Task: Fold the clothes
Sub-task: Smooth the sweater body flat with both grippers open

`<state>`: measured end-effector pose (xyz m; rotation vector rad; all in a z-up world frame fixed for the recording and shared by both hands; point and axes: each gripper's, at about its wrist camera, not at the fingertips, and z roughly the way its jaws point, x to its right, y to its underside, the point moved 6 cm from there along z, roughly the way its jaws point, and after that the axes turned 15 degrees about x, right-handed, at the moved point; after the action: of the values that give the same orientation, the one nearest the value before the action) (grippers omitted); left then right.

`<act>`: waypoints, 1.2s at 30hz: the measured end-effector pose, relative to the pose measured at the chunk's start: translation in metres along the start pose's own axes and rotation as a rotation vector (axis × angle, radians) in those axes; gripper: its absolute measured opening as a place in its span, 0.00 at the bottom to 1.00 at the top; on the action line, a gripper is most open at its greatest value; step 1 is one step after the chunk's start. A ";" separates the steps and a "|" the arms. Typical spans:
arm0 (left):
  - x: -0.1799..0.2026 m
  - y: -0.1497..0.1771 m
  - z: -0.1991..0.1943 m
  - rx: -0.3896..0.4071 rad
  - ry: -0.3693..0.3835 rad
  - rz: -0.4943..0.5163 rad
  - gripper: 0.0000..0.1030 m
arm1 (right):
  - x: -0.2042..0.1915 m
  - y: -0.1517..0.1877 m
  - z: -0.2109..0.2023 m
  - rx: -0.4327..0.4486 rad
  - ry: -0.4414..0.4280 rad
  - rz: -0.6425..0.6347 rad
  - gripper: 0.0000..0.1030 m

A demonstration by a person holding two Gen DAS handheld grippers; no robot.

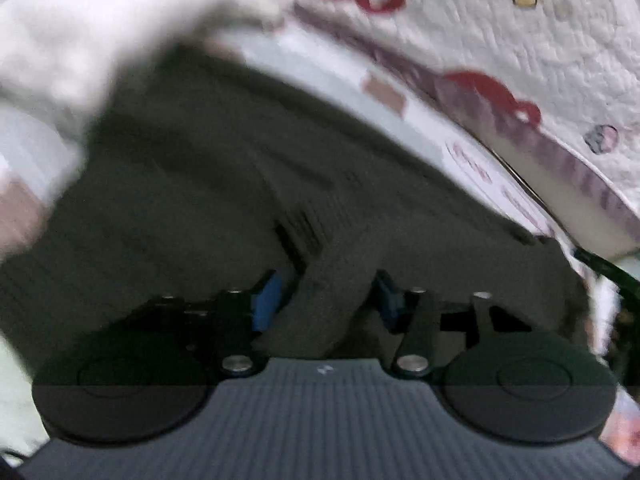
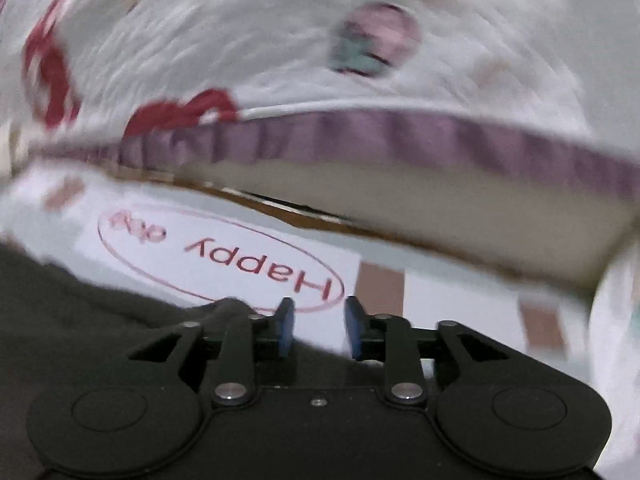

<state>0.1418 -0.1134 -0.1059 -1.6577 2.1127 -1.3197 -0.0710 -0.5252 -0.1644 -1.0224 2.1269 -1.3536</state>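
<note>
Left gripper: I see my left gripper (image 1: 326,300) clamped on a thick fold of the dark grey ribbed-knit garment (image 1: 208,184); the bunched cloth fills the gap between the blue finger pads (image 1: 266,304).
Dark garment, left view: it spreads ahead of my left gripper and off to its left, covering most of the near surface. The picture is blurred, so I cannot make out its edges cleanly.
White cloth: a soft white piece of fabric (image 1: 92,28) lies far ahead and to the left of my left gripper, overlapping the far edge of the dark garment.
Right gripper: my right gripper (image 2: 319,326) is released, its jaws apart with nothing between them; the printed sheet shows through the gap.
Dark garment, right view: the same garment (image 2: 92,320) sits under and to the left of my right gripper, reaching beneath its left finger.
Printed sheet: a white sheet with brown squares and a red oval reading "Happy day" (image 2: 224,256) lies just ahead of my right gripper.
Quilt: a white quilted cover with red motifs and a purple border (image 2: 360,136) lies beyond the sheet, ahead of both grippers.
</note>
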 end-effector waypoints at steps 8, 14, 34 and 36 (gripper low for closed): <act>0.014 0.001 -0.021 -0.052 0.112 0.010 0.56 | 0.048 0.015 -0.069 0.029 -0.102 0.123 0.58; 0.096 0.037 -0.010 -0.050 0.323 0.347 0.61 | 0.079 0.046 -0.070 -0.114 -0.126 0.436 0.58; 0.119 0.074 -0.011 -0.008 0.268 0.598 0.62 | 0.108 0.058 -0.020 -0.135 0.049 0.195 0.54; 0.127 0.066 -0.017 0.018 0.296 0.547 0.62 | 0.118 0.055 -0.040 -0.123 0.035 0.259 0.55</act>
<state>0.0362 -0.2111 -0.0936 -0.8066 2.4530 -1.4417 -0.1940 -0.5778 -0.1920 -0.7393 2.2993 -1.1377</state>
